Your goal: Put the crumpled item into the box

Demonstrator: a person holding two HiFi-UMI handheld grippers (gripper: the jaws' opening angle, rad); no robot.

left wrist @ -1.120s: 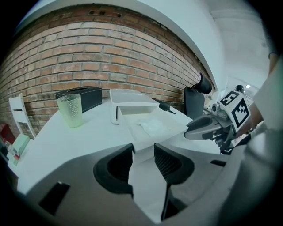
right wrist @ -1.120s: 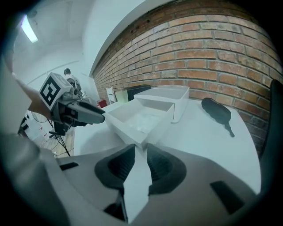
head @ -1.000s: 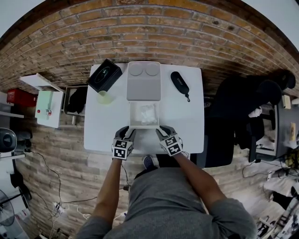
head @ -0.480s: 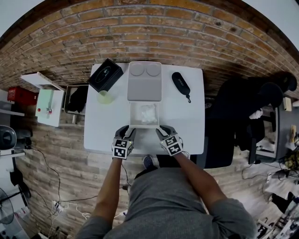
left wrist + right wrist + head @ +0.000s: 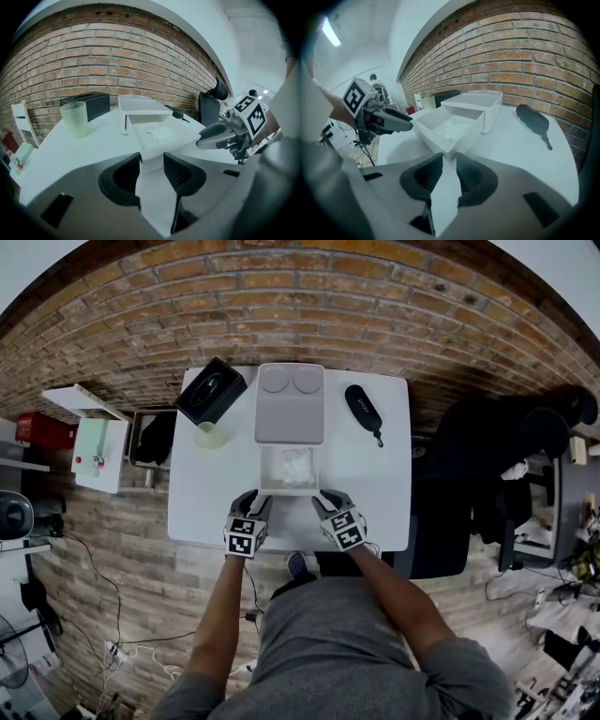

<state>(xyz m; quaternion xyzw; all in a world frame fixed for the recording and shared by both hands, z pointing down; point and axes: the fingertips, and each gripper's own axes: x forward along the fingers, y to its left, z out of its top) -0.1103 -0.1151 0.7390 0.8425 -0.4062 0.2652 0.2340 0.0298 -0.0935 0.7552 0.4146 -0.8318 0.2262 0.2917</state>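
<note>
In the box (image 5: 290, 492) | crumpled item (image 5: 298, 465) | beyond left gripper (image 5: 151, 157), right gripper (image 5: 449, 158)

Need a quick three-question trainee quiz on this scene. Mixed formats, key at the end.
1. True or false: the cup stands beside the black box.
2. In the head view, what lies right of the lid? A. cup B. case C. black box
3. Where is the crumpled item?

Key: 1 true; 2 B; 3 in the box.
</note>
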